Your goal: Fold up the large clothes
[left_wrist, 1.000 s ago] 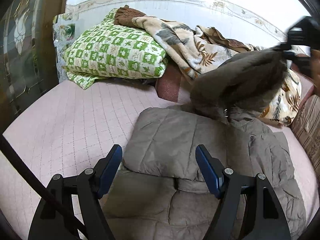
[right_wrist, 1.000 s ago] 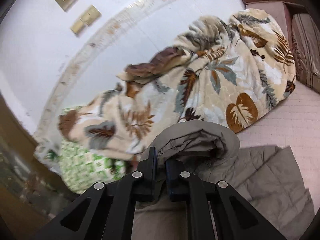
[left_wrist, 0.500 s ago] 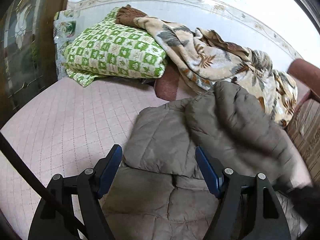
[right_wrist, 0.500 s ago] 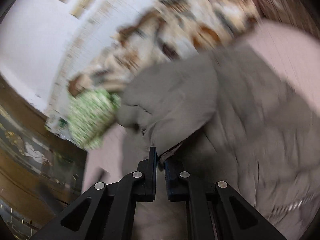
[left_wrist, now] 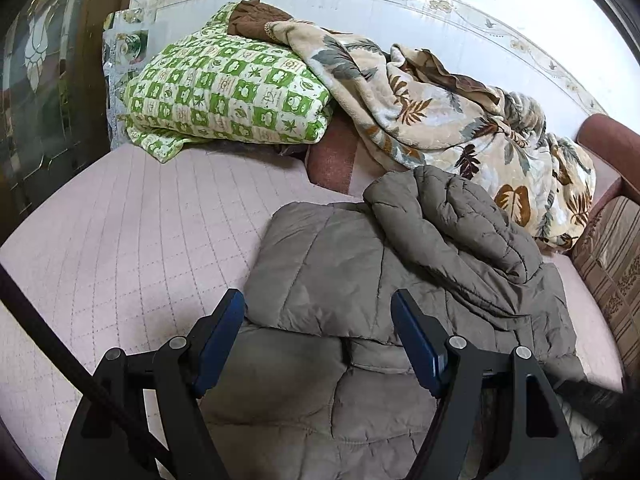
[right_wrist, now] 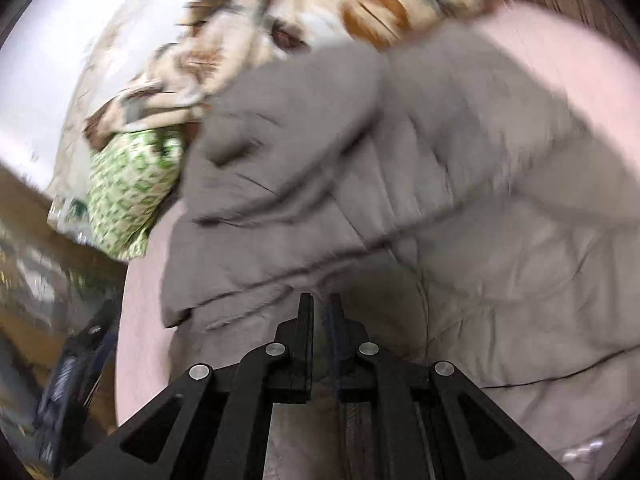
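Observation:
A grey-brown quilted jacket (left_wrist: 360, 272) lies on the pink quilted bed (left_wrist: 140, 232), its left side folded in and its hood and upper part laid down over its right half. My left gripper (left_wrist: 318, 320) is open and empty, hovering just above the jacket's folded edge. In the blurred right wrist view my right gripper (right_wrist: 320, 312) has its jaws almost together just above the jacket (right_wrist: 400, 200); I cannot make out cloth between the fingertips.
A green checked pillow (left_wrist: 224, 92) and a leaf-print blanket (left_wrist: 440, 116) are piled at the bed's far side against the white wall. A striped cushion (left_wrist: 612, 260) and a brown armrest (left_wrist: 608, 136) stand at the right. A dark glazed door (left_wrist: 36, 80) is at the left.
My right gripper swung the jacket's hooded upper part down from high at the right and laid it over the jacket's right half. The left gripper stayed open in place.

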Motion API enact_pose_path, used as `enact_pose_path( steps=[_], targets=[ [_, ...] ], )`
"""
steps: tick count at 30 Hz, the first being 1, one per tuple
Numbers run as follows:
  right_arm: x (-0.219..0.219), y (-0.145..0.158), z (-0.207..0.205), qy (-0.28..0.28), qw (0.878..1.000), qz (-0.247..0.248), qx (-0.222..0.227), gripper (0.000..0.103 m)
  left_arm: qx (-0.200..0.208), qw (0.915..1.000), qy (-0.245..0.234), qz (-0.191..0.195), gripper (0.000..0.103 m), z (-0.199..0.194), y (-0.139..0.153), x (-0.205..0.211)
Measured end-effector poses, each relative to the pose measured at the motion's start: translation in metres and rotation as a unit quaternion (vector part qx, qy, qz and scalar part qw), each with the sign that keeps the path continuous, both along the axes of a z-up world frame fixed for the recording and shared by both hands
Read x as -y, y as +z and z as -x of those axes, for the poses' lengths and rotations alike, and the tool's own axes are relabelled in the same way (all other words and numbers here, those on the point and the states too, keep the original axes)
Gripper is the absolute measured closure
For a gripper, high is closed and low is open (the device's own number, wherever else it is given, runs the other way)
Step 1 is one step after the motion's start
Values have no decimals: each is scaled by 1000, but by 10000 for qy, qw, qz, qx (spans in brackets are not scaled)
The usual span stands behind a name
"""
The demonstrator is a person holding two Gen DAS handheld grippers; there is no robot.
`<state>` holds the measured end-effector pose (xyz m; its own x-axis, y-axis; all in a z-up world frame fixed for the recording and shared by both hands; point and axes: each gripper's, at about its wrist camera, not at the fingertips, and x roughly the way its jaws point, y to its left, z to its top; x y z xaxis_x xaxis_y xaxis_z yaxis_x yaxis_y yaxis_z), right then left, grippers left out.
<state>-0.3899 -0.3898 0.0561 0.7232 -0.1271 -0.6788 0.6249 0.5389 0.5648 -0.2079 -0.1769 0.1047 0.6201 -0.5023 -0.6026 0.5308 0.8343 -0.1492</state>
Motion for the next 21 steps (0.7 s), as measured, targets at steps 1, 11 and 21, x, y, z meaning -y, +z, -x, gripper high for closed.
enact_pose_path(
  steps=[1,11,21],
  targets=[
    [1,17,-2,55,9995,319,1,95,2,10000,-7,7,28,0,0,0],
    [53,72,-106,-23,9783,2033,-390,47,28,9999,99,-22,28,-4,-1,-2],
    [42,14,-136,192,9665,2241,-1238,47,-115,9999,90,40,28,-12,-1,-3]
  ],
)
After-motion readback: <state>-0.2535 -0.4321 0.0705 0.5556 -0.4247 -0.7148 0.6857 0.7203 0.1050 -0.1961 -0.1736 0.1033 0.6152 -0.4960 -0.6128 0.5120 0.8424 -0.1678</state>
